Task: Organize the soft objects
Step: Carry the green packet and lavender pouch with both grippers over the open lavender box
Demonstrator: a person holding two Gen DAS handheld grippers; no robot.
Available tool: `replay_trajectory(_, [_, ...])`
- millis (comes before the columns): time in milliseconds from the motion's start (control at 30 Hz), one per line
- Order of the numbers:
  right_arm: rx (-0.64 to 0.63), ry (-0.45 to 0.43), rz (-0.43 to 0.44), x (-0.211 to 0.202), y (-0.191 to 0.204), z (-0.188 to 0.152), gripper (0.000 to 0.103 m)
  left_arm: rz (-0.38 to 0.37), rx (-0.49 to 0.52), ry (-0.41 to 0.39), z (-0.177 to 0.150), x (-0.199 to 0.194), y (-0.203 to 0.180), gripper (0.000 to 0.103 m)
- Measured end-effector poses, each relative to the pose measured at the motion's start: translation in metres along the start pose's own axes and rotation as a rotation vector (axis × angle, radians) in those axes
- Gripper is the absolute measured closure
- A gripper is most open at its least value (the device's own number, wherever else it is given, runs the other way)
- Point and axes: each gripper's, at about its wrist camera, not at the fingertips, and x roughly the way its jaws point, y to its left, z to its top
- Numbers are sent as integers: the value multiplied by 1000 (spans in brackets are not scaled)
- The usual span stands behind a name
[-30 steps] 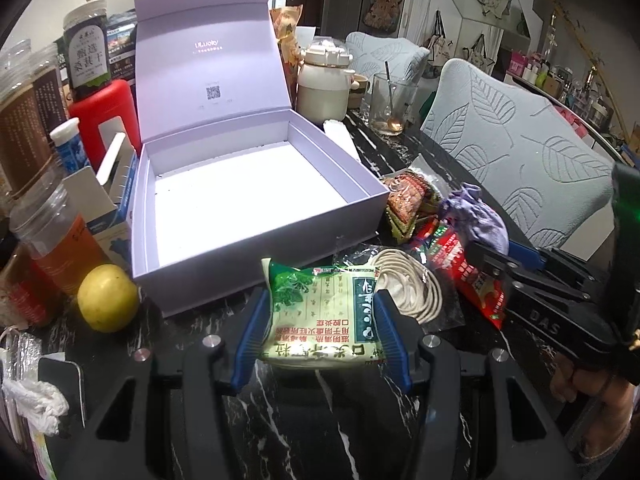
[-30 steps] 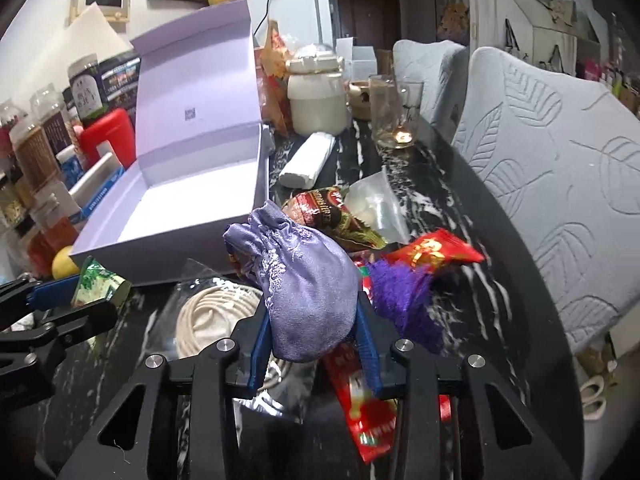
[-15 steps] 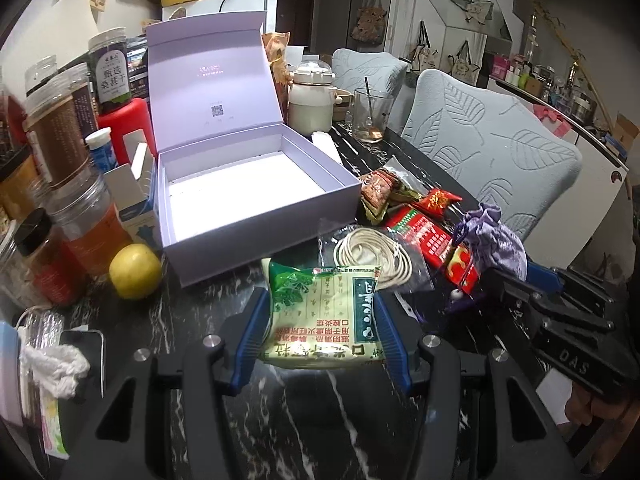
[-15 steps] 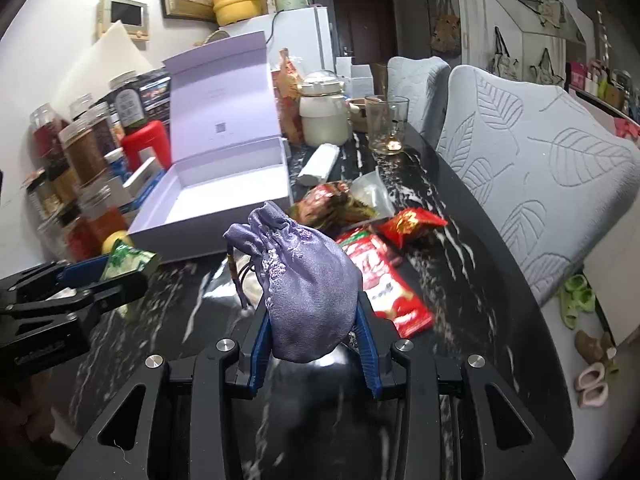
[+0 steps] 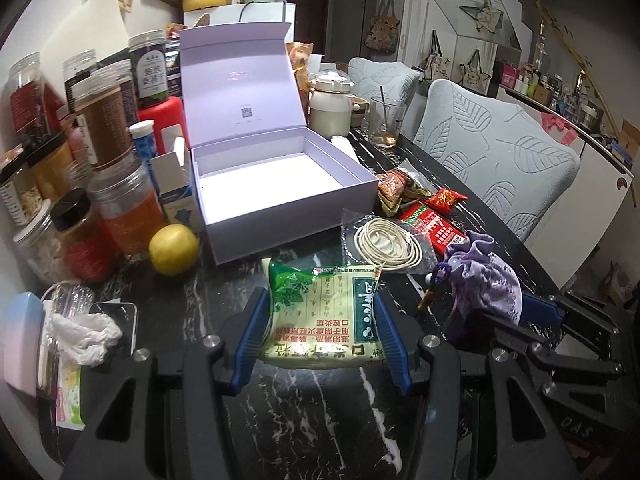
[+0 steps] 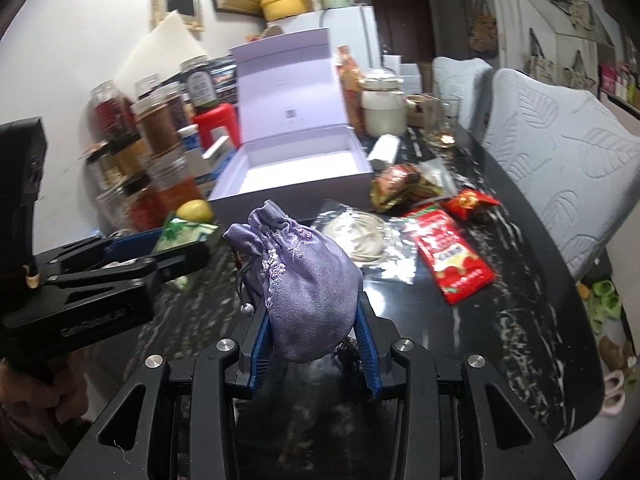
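Note:
My left gripper (image 5: 322, 320) is shut on a green and cream snack packet (image 5: 322, 316), held above the dark marble table well in front of the open lilac box (image 5: 280, 184). In the right wrist view my right gripper (image 6: 314, 320) is shut on a purple drawstring pouch (image 6: 304, 280), its cord and bead hanging on the left. The pouch (image 5: 486, 284) also shows at the right of the left wrist view, and the packet (image 6: 186, 232) at the left of the right wrist view. The box (image 6: 296, 168) is empty, with its lid standing upright.
A bagged coil of cord (image 5: 386, 242), red sachets (image 5: 434, 226) and snack packs (image 5: 396, 188) lie right of the box. Jars (image 5: 108, 132) and a lemon (image 5: 174, 248) crowd its left. A glass (image 5: 386, 122) and white pot (image 5: 332, 104) stand behind. Grey chairs (image 5: 496, 160) line the right edge.
Both grippers have drawn back and up from the box with their loads, so the box and the packets on the table look smaller and farther away. The right view swung left.

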Motion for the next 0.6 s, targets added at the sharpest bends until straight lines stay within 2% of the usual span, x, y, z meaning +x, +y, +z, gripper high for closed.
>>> replay_trajectory(233, [-53, -15, 51, 2, 19, 16, 66, 24, -15, -37, 14, -6, 14, 50])
replay_trajectory(600, [-119, -71, 80, 15, 30, 65, 66, 35, -10, -101, 67, 5, 32, 50])
